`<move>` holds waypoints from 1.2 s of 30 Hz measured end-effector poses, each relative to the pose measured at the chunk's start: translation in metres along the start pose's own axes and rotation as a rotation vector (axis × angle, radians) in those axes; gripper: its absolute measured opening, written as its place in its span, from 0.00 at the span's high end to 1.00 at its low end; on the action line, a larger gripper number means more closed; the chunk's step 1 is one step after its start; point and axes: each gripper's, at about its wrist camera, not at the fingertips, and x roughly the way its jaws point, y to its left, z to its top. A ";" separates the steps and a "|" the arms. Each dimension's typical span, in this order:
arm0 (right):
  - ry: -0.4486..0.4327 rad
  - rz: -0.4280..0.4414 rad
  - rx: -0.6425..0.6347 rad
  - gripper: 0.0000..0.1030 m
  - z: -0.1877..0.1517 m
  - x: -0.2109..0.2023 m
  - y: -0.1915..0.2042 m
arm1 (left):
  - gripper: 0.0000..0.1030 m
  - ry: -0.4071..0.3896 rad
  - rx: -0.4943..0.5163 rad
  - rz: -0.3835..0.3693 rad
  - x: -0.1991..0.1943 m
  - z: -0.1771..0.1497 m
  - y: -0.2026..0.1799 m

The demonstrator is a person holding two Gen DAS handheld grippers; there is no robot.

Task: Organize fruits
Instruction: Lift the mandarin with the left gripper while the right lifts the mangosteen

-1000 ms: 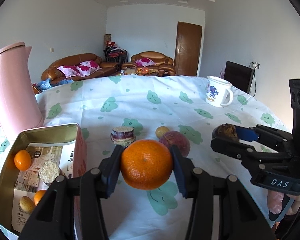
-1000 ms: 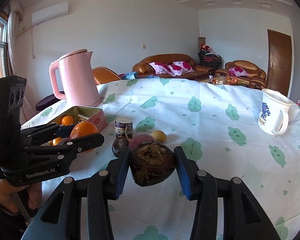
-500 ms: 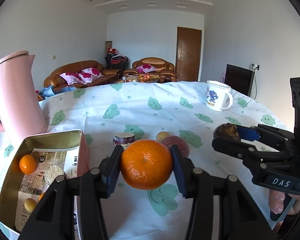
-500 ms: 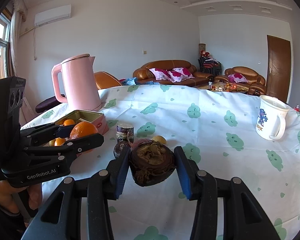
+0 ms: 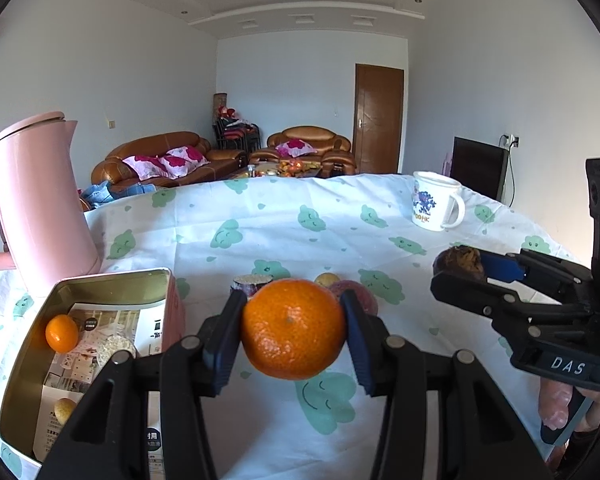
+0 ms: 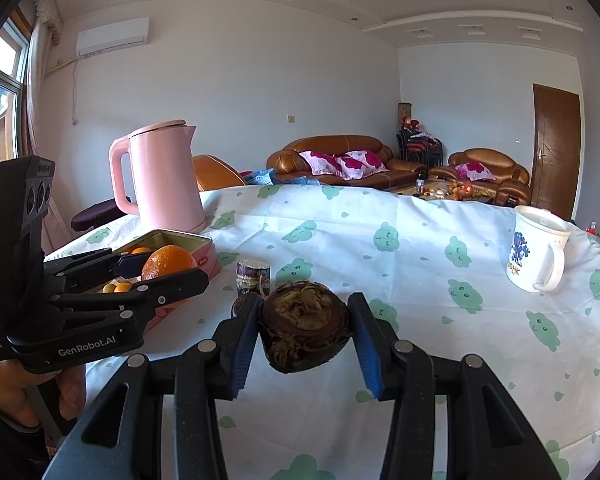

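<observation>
We hold a two-finger tool in each hand above a round table covered with a white cloth printed with green cloud faces. Our left gripper has its fingers closed on a round orange mandarin, which hangs clear of the cloth between the blue pads. Our right gripper has its fingers clamped on a dark brown, wrinkled, dried-out round fruit, also lifted off the table.

In the left wrist view, an open gold-coloured rectangular metal tin with a pink outer wall sits on the cloth at the left, just beside the mandarin. Inside it lie a small orange kumquat-like fruit, a pale yellow small fruit and printed paper. Beyond the mandarin, on the cloth, stand a short purple cut piece of sugarcane, a small yellow fruit and a reddish round fruit, close together. A tall pink electric kettle stands behind the tin. A white ceramic mug with a blue print stands well apart at the far right of the table.
</observation>
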 end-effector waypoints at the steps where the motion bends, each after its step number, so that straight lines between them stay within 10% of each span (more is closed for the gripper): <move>1: -0.003 0.000 -0.002 0.55 0.000 -0.001 0.001 | 0.52 -0.003 -0.001 0.002 -0.001 0.000 0.000; 36: -0.117 -0.004 -0.041 0.55 -0.003 -0.021 0.006 | 0.52 -0.124 0.012 0.039 -0.022 -0.002 -0.003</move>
